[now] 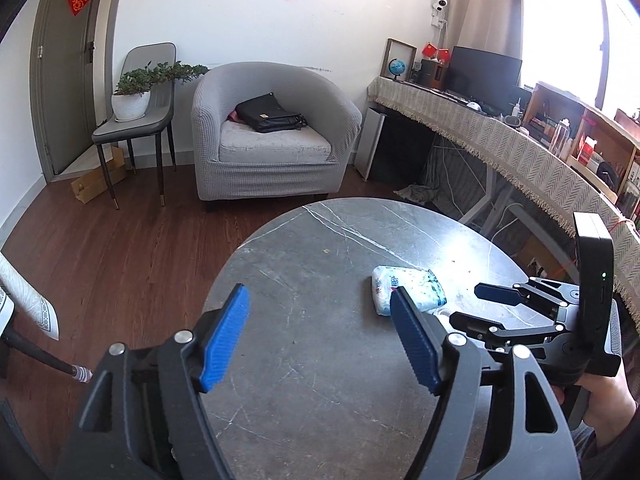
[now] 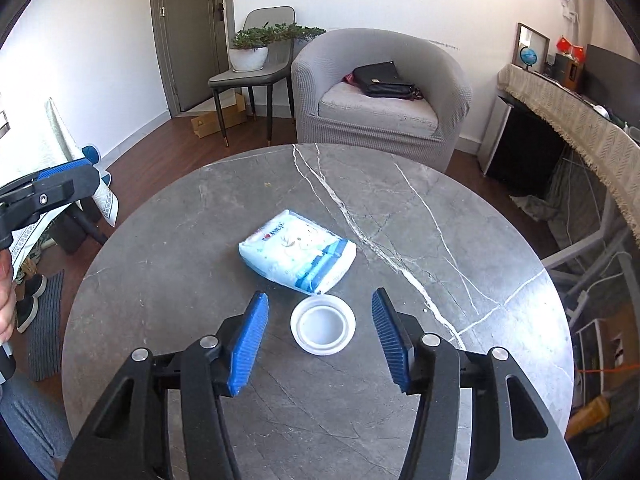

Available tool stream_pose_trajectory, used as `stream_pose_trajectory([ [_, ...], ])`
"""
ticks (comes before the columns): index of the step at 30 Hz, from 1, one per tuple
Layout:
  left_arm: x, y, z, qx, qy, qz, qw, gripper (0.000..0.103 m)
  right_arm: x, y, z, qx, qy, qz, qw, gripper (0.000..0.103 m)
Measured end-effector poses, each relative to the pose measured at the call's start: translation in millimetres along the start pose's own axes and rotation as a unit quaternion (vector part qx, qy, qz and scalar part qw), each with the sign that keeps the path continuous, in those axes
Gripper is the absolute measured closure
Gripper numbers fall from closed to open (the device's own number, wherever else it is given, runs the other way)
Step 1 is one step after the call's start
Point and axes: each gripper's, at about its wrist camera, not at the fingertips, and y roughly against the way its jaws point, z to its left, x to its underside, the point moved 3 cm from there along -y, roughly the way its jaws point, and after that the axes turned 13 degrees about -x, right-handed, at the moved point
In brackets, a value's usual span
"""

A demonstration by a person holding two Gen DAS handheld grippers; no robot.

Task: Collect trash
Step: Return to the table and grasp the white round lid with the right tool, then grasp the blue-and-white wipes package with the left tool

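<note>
A right gripper (image 2: 320, 338) hangs wide open and empty over a round grey marble table (image 2: 460, 280), its blue pads flanking a small white lid (image 2: 323, 325) that lies flat, hollow side up, centred between the jaws and apart from both. Just beyond the lid, almost touching its far rim, rests a soft blue-and-white tissue pack (image 2: 298, 250). The step in hand appears to be picking up the lid as trash; a clean grab would likely mean lowering straight down until the pads bracket the rim, then closing gently, since a light plastic ring could skid or flip on the smooth stone, and keeping the tips short of the pack so it is not pinched too. Off to the left, the left gripper (image 1: 320, 340) is likewise spread wide and holding nothing, poised above bare tabletop with the pack ahead and right of it. Only the right wrist view shows the lid clearly; the left wrist view hides nearly all of it behind its own right finger, but alone shows the right gripper from outside, aimed low across the table. No bin is visible in either view.
</note>
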Motion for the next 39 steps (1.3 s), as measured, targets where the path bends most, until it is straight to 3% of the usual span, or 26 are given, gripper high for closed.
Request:
stream_pose_trajectory([
  [7,0,-22,-28,0.019,-0.004,0.021,0.9996,0.018,5,-14,0,-0.009,0.009,0.021,1.0,0.048],
  [12,0,-36,-40,0.043,0.009,0.04,0.9982,0.018,6,-21,-5,-0.002,0.0,0.03,1.0,0.056],
  [18,1,-47,-63,0.056,-0.019,0.054,0.9968,0.017,9,-22,-21,-0.01,-0.028,0.033,0.999,0.063],
  [30,9,-64,-106,0.03,-0.111,0.054,0.9919,0.017,15,19,-63,0.011,-0.079,-0.004,0.997,0.064],
  [39,14,-89,-127,-0.002,-0.161,0.079,0.9837,0.017,27,51,-98,0.016,-0.118,-0.03,0.992,0.064],
])
